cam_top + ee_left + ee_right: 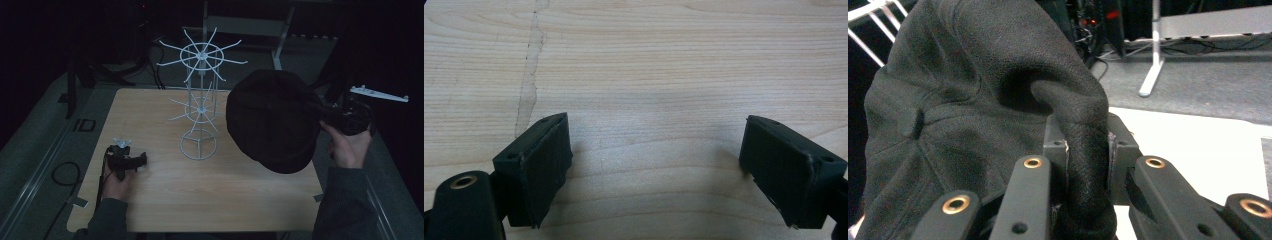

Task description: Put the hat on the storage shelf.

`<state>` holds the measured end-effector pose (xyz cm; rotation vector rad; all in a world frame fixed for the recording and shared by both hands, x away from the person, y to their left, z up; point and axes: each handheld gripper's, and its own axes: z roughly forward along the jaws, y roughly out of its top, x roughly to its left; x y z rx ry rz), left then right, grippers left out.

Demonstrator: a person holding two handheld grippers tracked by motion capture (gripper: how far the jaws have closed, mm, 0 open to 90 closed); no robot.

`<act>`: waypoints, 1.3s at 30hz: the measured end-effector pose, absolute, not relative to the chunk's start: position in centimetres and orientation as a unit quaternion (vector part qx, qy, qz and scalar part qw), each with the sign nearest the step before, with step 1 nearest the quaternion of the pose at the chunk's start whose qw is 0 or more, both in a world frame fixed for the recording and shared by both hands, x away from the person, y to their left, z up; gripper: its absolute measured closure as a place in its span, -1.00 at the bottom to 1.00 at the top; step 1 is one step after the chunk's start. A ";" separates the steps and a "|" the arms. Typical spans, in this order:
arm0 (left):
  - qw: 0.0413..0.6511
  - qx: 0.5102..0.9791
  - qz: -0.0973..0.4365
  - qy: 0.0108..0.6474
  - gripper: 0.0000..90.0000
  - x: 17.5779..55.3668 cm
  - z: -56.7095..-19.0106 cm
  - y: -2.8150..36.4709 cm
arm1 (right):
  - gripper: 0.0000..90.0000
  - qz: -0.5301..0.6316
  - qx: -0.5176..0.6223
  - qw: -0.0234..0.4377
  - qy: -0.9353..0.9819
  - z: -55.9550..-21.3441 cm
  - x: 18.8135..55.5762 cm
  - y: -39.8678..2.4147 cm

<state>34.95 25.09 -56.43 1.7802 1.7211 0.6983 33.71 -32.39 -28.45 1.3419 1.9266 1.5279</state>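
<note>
Two tools | right tool (1087,150) pinches black, seemingly woollen cap (270,120) | left tool (656,170) gapes over woodgrain table (649,60)

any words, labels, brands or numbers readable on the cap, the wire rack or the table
None can be read: the black cap shows plain fabric, the white wire rack bears no tag, and the wooden table shows only grain.

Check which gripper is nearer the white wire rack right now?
Left, narrowly. The left gripper rests on the table, left of the white wire rack, open. The right gripper hangs farther off past the table's right side, clamping a black cap.
</note>
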 end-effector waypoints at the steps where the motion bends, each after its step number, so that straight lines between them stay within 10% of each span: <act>1: 0.281 0.664 0.261 0.642 -0.68 34.9 -56.4 25.1 | 0.70 0.538 0.472 0.169 0.678 -28.5 33.7 -32.4; 39: 0.281 0.665 0.260 0.642 -0.68 35.0 -56.4 25.1 | 0.70 0.645 0.426 0.076 0.630 -27.9 35.2 -34.4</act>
